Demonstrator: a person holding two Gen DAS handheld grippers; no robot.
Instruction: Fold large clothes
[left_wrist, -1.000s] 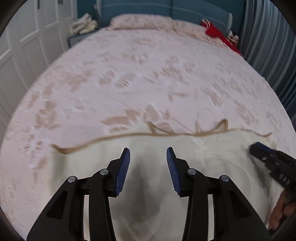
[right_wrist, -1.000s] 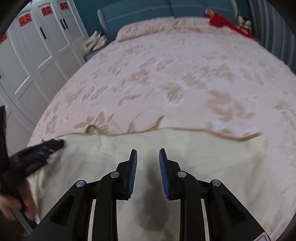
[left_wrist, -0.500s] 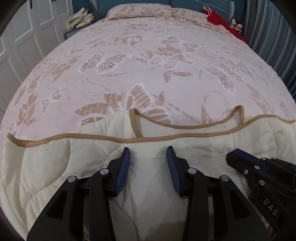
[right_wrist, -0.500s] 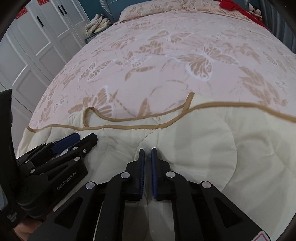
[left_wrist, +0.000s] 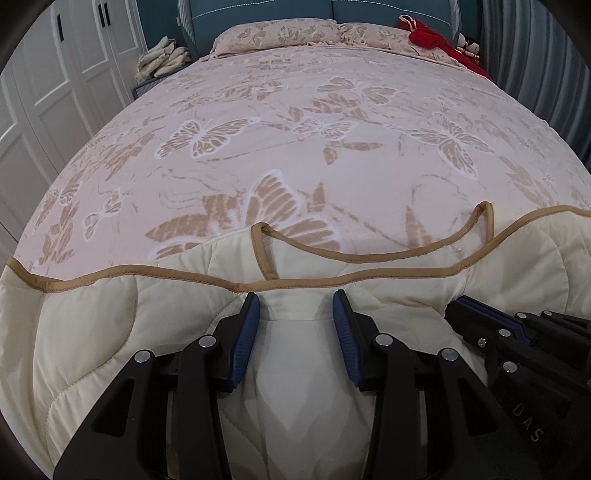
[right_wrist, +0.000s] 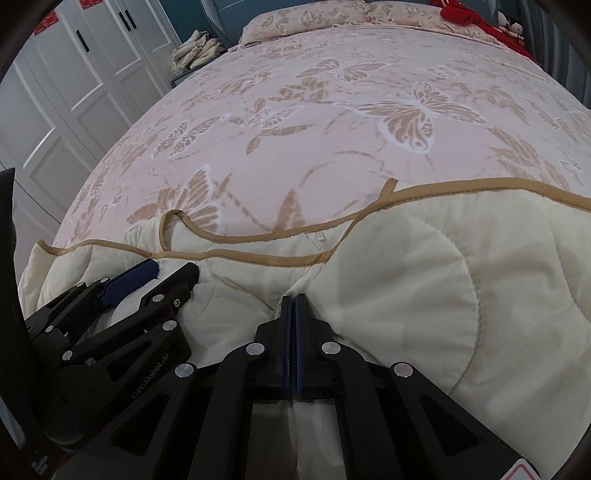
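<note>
A cream quilt (left_wrist: 92, 332) with tan binding (left_wrist: 147, 273) lies across the near end of the bed, over a pink butterfly bedspread (left_wrist: 295, 129). My left gripper (left_wrist: 297, 314) is shut on a thick fold of the quilt, which fills the gap between its blue pads; it also shows at the left of the right wrist view (right_wrist: 151, 278). My right gripper (right_wrist: 294, 299) has its pads pressed together on a thin pinch of the quilt (right_wrist: 424, 277), and creases run toward its tips. Its tip (left_wrist: 465, 314) shows close beside the left one.
Pillows (left_wrist: 277, 31) and a red garment (left_wrist: 428, 37) lie at the head of the bed. White wardrobe doors (left_wrist: 55, 74) stand to the left, with a pile of cloth on a nightstand (left_wrist: 162, 59). A grey curtain (left_wrist: 535, 55) hangs on the right.
Both grippers came down toward the bed with the quilt, whose bound edge now rests on the bedspread. The right jaws went from apart to fully together.
</note>
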